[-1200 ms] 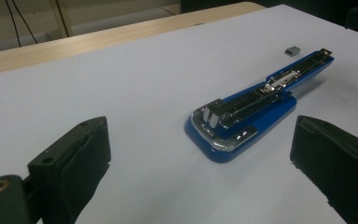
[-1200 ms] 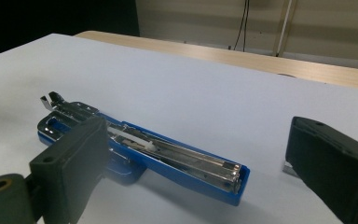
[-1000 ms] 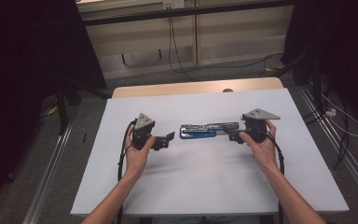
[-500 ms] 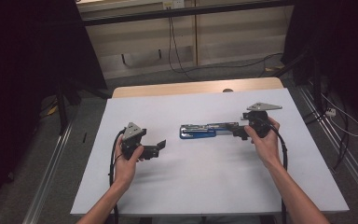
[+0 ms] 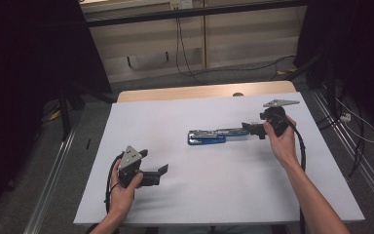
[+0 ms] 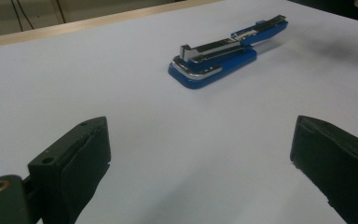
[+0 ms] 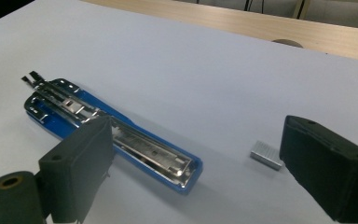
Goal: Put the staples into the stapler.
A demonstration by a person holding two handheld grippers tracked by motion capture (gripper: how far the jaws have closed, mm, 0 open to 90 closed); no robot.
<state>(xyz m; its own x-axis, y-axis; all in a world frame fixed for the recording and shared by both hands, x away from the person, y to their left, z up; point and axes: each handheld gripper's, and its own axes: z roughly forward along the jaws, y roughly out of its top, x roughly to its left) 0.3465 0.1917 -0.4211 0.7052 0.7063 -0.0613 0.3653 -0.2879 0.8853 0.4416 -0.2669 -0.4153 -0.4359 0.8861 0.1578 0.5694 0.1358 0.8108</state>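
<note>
The right claw (image 7: 191, 186) is hovering wide open over the opened blue stapler (image 7: 116, 135), what looks like a staple strip (image 7: 266, 154) lying beside it; the left claw (image 6: 200, 177) is gaping wide above the bare tabletop (image 6: 121, 93).

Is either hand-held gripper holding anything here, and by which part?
Nothing is held. Both the left hand-held gripper and the right hand-held gripper stand open, clear of the blue stapler.

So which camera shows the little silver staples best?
The right gripper view: the block of staples lies near, beside the opened blue stapler. In the high view it's too small to make out, and the left gripper view doesn't reach it.
</note>
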